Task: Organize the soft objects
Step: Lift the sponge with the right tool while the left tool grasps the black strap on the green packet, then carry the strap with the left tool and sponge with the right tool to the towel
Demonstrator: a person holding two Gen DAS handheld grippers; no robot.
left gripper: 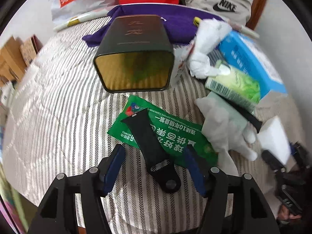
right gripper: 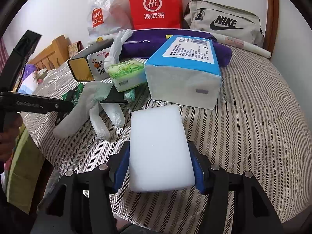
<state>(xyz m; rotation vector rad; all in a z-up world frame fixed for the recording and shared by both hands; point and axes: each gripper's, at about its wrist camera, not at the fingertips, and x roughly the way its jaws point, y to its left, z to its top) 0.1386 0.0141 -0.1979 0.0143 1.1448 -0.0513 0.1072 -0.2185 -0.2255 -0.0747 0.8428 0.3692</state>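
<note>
Left gripper (left gripper: 154,161) is hovering nose-down over the black watch strap (left gripper: 150,144), jaws apart, pads not pressing on anything. The strap is lying on the green wet-wipe sachet (left gripper: 167,132), which is lying flat on the striped mattress (left gripper: 58,101).

Key relation: the strap's long axis is running from its lugged end, sitting between the blue fingers (left gripper: 115,161), up and slightly left toward the open mouth of the dark tin (left gripper: 134,70). So the strap is lying roughly along the gripper's pointing line, not across it, and the jaws are bracketing its width. Near end is just ahead of the fingertips. Judgement: closing here would be pinching across the narrow dimension, which is the workable way; the sachet underneath is at risk of coming up too if the pads are dropping low.

Right gripper (right gripper: 161,167) is clamped on the white sponge block (right gripper: 159,148), pads squeezing both long sides, block sticking out forward over the mattress toward the blue tissue pack (right gripper: 185,74). That hand is busy, and the strap is barely showing in its view.

The left gripper is the nearer one for the strap. White gloves (left gripper: 226,130) and the green tissue pack (left gripper: 234,85) are lying to its right, well clear of the strap.
</note>
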